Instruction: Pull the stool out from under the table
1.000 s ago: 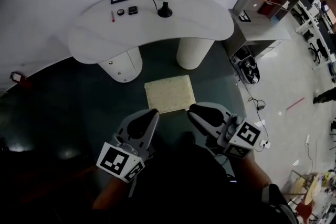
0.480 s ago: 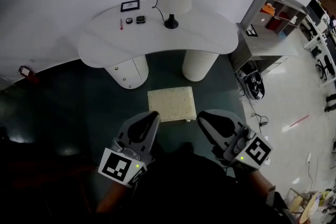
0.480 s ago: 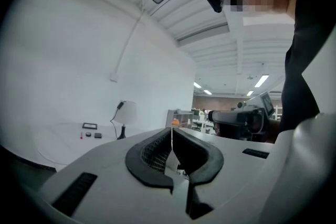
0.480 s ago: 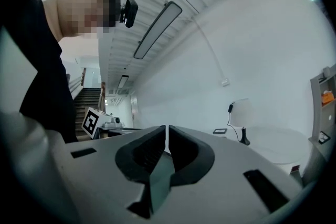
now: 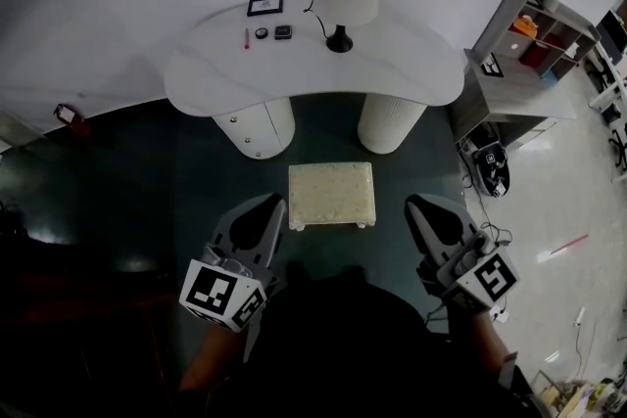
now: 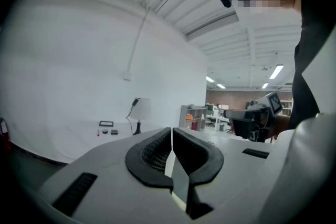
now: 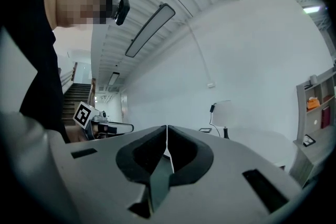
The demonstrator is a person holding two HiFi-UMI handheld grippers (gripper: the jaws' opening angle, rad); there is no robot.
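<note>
Fingers [image 6: 149,157] pressed together, left gripper [image 5: 266,210], right gripper [image 5: 421,210]; stool [image 5: 332,193] legs mostly hidden.

Stool [image 5: 332,195] stands clear of table [image 5: 411,73]; bare floor [image 5: 147,191] left and right of it. Far side blocked by left pedestal [image 5: 257,124] and right pedestal [image 5: 391,121]; gap between probably passable.

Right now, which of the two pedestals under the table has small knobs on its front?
The left pedestal in the head view: two small dark knobs show on its front. The right pedestal shows none.
</note>
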